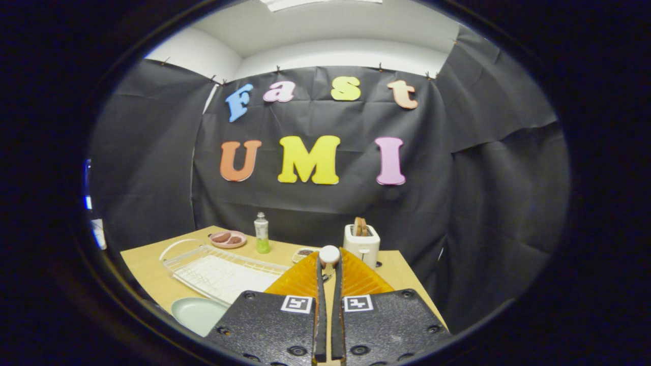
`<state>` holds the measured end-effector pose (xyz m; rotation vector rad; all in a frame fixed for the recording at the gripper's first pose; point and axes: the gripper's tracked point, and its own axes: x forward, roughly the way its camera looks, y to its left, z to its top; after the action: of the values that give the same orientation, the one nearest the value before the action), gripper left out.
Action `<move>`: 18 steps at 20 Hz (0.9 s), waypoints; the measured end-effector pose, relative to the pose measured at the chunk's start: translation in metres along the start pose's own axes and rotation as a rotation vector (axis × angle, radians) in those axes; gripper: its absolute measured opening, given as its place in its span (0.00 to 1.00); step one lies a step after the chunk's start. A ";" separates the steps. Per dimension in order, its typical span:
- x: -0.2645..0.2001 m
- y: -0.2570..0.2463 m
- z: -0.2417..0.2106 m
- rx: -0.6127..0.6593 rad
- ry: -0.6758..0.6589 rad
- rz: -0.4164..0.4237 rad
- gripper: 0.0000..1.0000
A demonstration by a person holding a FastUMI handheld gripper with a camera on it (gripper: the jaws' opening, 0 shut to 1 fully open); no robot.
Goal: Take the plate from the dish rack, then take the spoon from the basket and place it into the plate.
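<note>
One gripper (329,264) shows at the bottom of the view, and its two jaws stand almost together, with only a narrow slit between them. At the tips sits one small white rounded thing (329,253), which looks like the end of the spoon; both fingers (356,277) seem to press on it, but the rest of it is hidden, so I cannot tell for sure that it is the spoon. One pale green plate (196,312) lies on the desk (147,274) near its front left corner, touching or just beside the near edge of one white wire dish rack (218,272). The rack lies flat on the left half of the desk. Beyond it, near the back edge, there is one pink dish (228,239) with two brown pieces in it, and just beside it one upright bottle (261,233) with green liquid. One white toaster (361,243) stands near the back right corner, with one slice of bread (360,226) in it. One small tray (304,252) with something dark lies between the bottle and the toaster.
</note>
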<state>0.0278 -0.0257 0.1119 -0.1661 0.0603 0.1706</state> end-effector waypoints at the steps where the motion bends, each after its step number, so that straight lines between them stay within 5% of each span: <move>1: -0.005 0.014 0.003 -0.028 0.001 0.020 0.09; 8: -0.015 0.121 -0.021 -0.077 0.141 0.244 0.09; 18: -0.007 0.211 -0.102 -0.120 0.378 0.423 0.09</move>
<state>-0.0206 0.1612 -0.0216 -0.3034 0.4636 0.5646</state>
